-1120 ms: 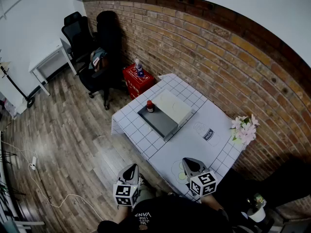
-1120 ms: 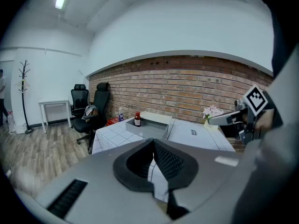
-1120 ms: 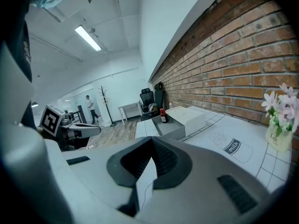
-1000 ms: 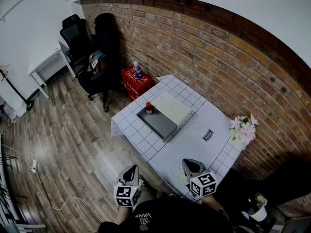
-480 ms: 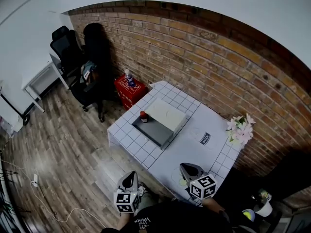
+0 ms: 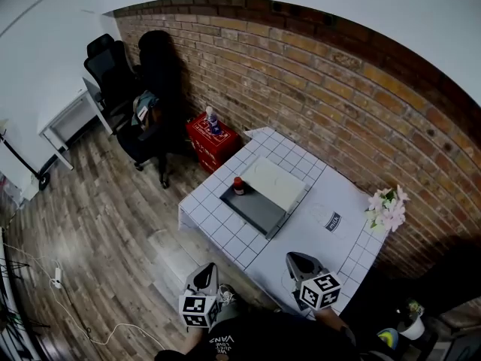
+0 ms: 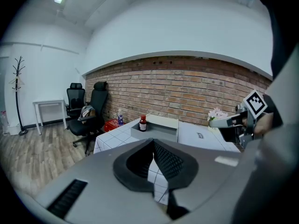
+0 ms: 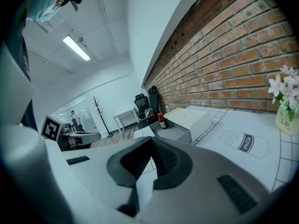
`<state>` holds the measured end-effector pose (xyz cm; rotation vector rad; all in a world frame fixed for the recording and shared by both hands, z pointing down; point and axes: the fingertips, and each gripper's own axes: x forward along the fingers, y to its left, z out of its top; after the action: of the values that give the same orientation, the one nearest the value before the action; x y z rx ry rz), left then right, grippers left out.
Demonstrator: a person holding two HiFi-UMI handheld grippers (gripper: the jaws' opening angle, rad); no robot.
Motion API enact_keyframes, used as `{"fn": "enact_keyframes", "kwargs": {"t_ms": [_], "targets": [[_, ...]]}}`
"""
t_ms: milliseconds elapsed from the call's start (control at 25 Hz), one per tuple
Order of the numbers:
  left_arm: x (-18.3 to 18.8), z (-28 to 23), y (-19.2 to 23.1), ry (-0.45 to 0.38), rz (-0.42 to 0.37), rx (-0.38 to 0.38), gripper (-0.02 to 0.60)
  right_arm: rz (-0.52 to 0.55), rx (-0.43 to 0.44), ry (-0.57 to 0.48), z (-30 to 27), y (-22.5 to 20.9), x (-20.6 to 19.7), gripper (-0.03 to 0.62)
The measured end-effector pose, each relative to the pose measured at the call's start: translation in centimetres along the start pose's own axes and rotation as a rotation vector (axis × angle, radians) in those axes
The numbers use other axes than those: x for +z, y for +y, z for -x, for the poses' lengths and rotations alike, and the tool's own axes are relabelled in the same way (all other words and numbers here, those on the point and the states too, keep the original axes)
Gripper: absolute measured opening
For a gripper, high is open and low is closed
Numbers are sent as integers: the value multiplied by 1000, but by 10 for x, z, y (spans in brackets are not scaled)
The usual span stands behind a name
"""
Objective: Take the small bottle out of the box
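The small brown bottle [image 6: 238, 186] with a red cap stands upright in the left corner of the open grey box [image 6: 254, 209], whose white lid [image 6: 275, 182] is laid back toward the wall. Both grippers hang near the person, well short of the box. My left gripper [image 6: 204, 272] is off the table's near left corner, my right gripper [image 6: 296, 261] over the near edge. Both are shut with nothing in them. The left gripper view has the bottle [image 7: 143, 123] far ahead of the closed left gripper [image 7: 153, 147]. The right gripper view shows the bottle [image 8: 162, 121] beyond the closed right gripper [image 8: 150, 147].
The table [image 6: 325, 250] carries a checked white cloth with a milk print [image 6: 331, 221] and a vase of pink flowers [image 6: 387, 207] at its right end. A red crate [image 6: 213, 135] with a water bottle, black office chairs [image 6: 143, 81] and a white desk [image 6: 64, 119] stand to the left along the brick wall.
The head view swayed left and then back right, so the table sits a little further right in frame. Both grippers stay low and shut. The bottle has not moved.
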<state>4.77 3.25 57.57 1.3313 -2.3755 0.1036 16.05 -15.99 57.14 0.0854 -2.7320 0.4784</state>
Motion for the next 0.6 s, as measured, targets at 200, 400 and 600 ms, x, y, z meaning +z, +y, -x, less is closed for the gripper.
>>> {"fn": "enact_keyframes", "kwargs": {"t_ms": [200,400,600], "targets": [[11,-15,31,-6,-11,-36,12,-2,-46,-1,-26,5,7,-2],[19,-27,62,-5,-30,-91,12,-6,-97,-13,-51,13,16,-2],[24,-37,90,5,-59,-141,12,-26,-145,-42,-77,21,25,-2]]}}
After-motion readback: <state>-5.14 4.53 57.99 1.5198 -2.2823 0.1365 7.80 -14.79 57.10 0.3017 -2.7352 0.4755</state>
